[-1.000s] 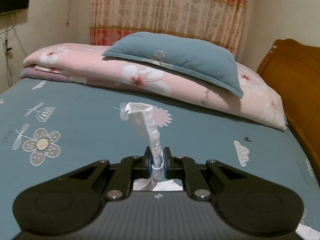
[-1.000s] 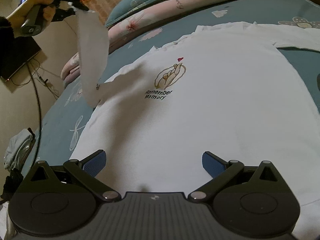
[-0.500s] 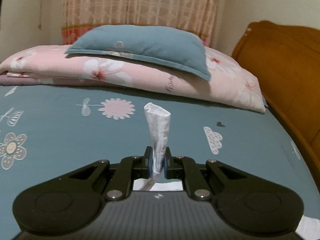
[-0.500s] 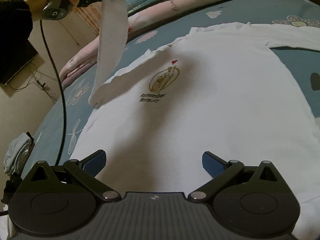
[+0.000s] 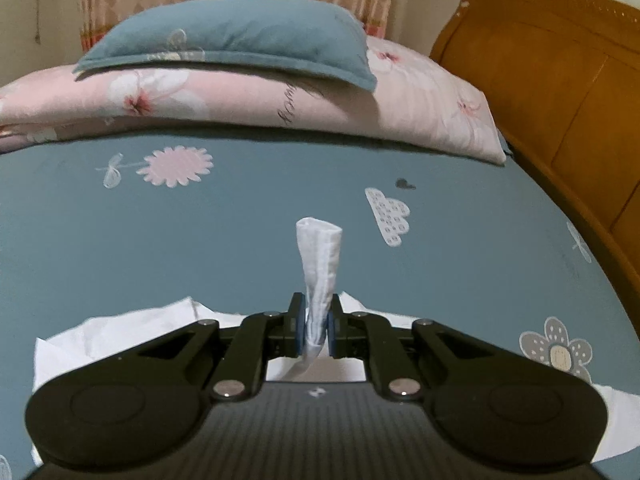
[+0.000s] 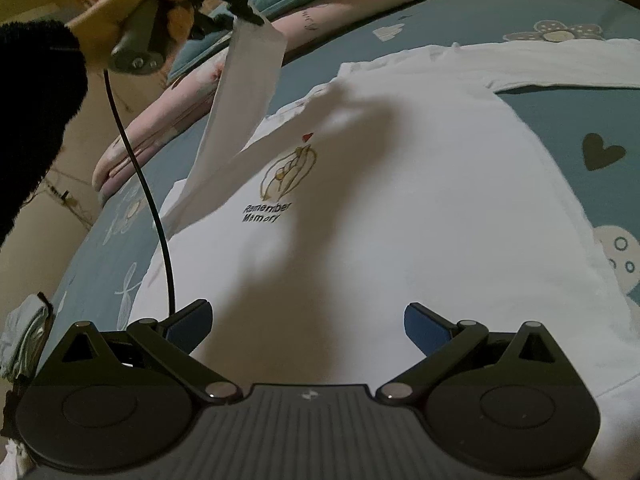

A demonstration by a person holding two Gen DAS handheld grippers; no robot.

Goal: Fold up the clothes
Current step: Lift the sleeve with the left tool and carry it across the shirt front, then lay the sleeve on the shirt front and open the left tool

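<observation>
Sleeve point(image 6: 244, 92) upright lengthwise from shirt point(image 6: 400, 220) to left gripper point(image 6: 244, 12)

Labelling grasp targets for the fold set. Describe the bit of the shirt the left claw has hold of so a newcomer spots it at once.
Start at the white T-shirt spread flat on the teal bedsheet, print facing up. From the shirt's side nearest the pink quilt, one sleeve rises off the bed, its end pinched in the left claw. It is the only part lifted; the other sleeve lies flat.

White T-shirt point(image 6: 400, 220) with gold print on teal flower-patterned sheet point(image 5: 240, 220); pink, seemingly floral quilt point(image 5: 420, 108).
</observation>
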